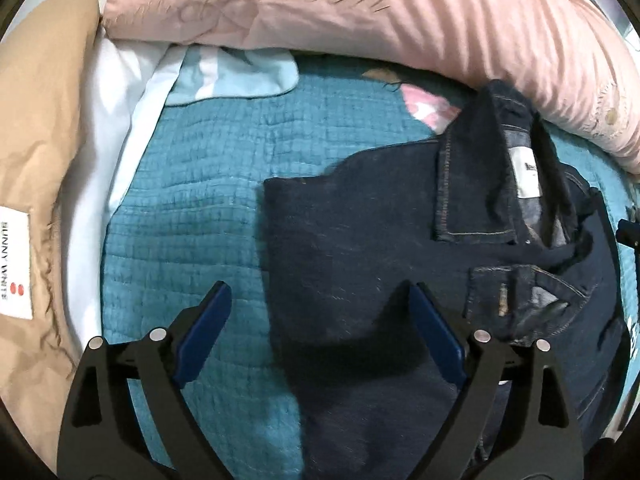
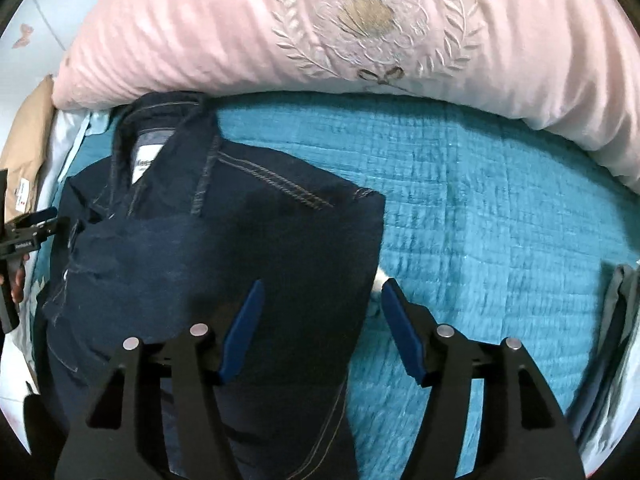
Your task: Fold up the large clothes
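Dark blue jeans [image 1: 360,240] lie folded on a teal quilted bedspread [image 1: 192,208], waistband and white label toward the pink bedding. My left gripper [image 1: 319,288] hangs open over the jeans' left edge; one pad is above the bedspread, the other above denim, and neither presses on anything. In the right wrist view the jeans [image 2: 240,232] fill the left half. My right gripper [image 2: 323,284] is open and straddles the jeans' right edge without gripping it. The left gripper's black frame [image 2: 28,232] shows at the far left of that view.
A bulky pink duvet [image 2: 320,32] runs along the far side of the bedspread [image 2: 500,208]. A tan fabric item with a white label [image 1: 36,160] and white and pale blue cloth [image 1: 132,92] lie to the left. Grey fabric [image 2: 620,300] sits at the right edge.
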Tool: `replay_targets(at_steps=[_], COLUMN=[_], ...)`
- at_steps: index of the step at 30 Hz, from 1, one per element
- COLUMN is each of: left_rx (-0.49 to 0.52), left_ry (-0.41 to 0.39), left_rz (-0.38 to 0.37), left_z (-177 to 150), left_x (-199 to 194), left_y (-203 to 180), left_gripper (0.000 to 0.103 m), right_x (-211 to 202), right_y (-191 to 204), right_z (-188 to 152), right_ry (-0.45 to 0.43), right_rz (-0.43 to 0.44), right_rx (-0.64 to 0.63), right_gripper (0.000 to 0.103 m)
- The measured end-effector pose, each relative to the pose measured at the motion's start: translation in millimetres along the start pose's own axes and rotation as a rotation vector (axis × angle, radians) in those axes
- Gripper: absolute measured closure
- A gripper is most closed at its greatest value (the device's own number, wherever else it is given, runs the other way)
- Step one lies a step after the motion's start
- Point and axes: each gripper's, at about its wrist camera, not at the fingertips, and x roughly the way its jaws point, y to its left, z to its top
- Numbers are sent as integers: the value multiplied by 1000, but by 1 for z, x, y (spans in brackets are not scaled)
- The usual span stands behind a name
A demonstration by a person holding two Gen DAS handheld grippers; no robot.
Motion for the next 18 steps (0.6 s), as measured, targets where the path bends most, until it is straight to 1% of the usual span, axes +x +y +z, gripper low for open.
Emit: replay_targets(at_steps=[2,4,6,9,13,18], left_rx=[-31,-50,-53,-57,-66,-57], left_ry=[6,9,8,-12,-13,-30], left_rz=[-36,-58,-72,-79,-88,-72], left_z=[2,4,8,13,16,30], left_x=[6,10,15,19,23,31], left_y=[9,15,20,26,24,24], left_gripper=[13,13,12,11,11,11], right_x=[7,15,20,27,35,40], right_y=[-7,-14,-21,-28,-32,-29], right_z=[5,11,14,19,23,25], right_ry=[17,33,31,35,43,25], right_rz=[2,12,9,26,57,71], right_rx=[18,35,55,74,81,67], right_gripper=[44,44,44,44,44,43])
